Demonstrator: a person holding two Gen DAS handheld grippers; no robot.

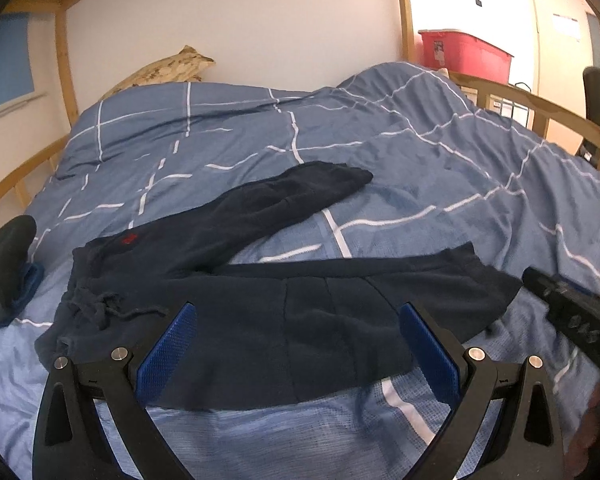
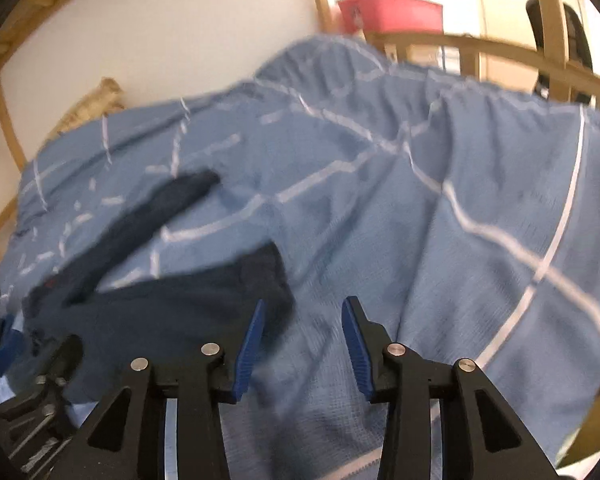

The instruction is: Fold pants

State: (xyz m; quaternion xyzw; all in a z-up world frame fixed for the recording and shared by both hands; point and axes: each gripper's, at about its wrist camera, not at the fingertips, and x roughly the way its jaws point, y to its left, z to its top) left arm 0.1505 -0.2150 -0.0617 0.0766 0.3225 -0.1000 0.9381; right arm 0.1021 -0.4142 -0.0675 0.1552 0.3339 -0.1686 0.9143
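- The bed (image 1: 440,168) carried a rumpled blue duvet with white lines, inside a pale wooden frame (image 1: 66,76).
- The dark navy pants (image 1: 260,320) lay flat on the duvet, waistband and drawstring toward the pillow end of the bed, one leg angled away toward the wall, the other stretched along the near edge.
- A red bin (image 1: 466,54) stood beyond the bed's far rail.
- The left hand-held gripper (image 1: 296,340) hovered over the near leg of the pants, jaws wide apart, gripping nothing.
- The right hand-held gripper (image 2: 303,344) hung just beside that leg's cuff, jaws parted, only duvet between them.
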